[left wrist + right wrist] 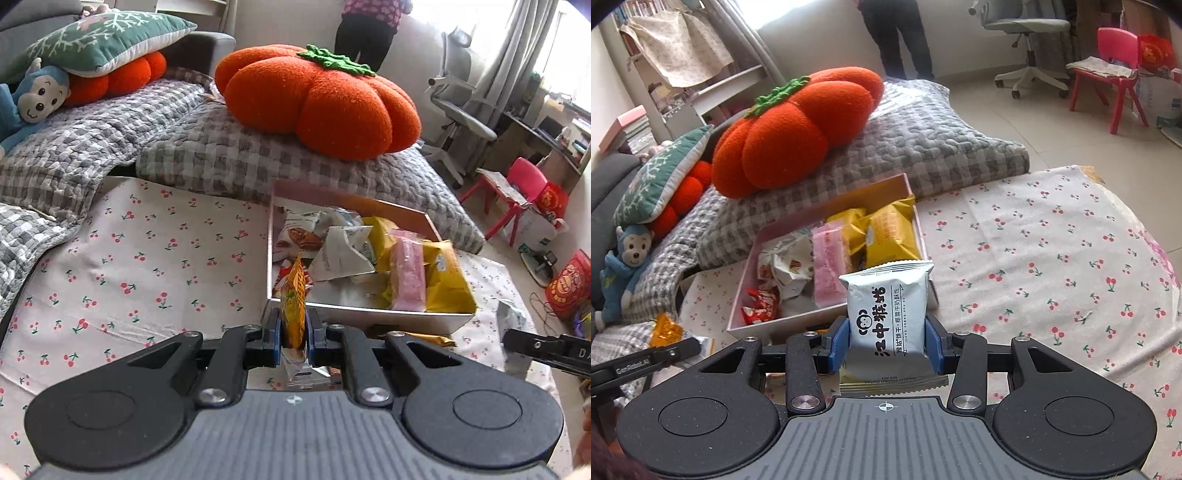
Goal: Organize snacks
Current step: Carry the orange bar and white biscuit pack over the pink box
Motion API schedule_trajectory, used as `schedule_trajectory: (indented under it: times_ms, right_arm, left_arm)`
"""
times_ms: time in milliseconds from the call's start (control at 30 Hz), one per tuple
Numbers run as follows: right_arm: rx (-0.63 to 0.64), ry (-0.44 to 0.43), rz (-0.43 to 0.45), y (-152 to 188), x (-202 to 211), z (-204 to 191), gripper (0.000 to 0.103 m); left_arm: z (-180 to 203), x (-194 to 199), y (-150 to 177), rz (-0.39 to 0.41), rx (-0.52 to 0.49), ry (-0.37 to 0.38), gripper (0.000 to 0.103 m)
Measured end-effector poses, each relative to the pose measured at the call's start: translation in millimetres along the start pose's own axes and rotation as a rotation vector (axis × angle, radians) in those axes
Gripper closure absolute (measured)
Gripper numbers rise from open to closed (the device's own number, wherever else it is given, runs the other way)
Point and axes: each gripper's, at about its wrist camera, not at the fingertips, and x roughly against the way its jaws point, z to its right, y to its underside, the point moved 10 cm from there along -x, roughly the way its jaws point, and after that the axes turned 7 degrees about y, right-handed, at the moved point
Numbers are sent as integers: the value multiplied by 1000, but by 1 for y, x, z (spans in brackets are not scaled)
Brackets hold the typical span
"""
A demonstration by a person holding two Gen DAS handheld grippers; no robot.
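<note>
The pink-walled box (373,316) is lying on the cherry-print surface (147,266), holding yellow, pink, white and red snack packets. Left gripper (293,326) jaws are pinching an orange snack packet (293,295) at the box's near wall. Right gripper (886,338) jaws are clamping a white biscuit packet (888,314). A pumpkin cushion (317,99) is sitting beyond the box.

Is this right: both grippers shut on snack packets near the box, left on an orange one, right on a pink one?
Not quite. The right gripper grips a white packet, as the right wrist view shows; the pink packet lies in the box. The left gripper is shut on an orange packet.
</note>
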Motion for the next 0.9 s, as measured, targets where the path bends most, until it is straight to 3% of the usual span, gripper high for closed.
schedule_trajectory:
  times_ms: [433, 600, 900]
  right_arm:
    - [58, -53, 23, -16, -10, -46, 61]
    - [64, -76, 12, -25, -34, -68, 61]
    - [91, -99, -9, -39, -73, -94, 61]
  left_arm:
    - [26, -13, -14, 25, -17, 59, 92]
    - [34, -30, -26, 44, -26, 85, 91]
    - [21, -63, -39, 40, -7, 61, 91]
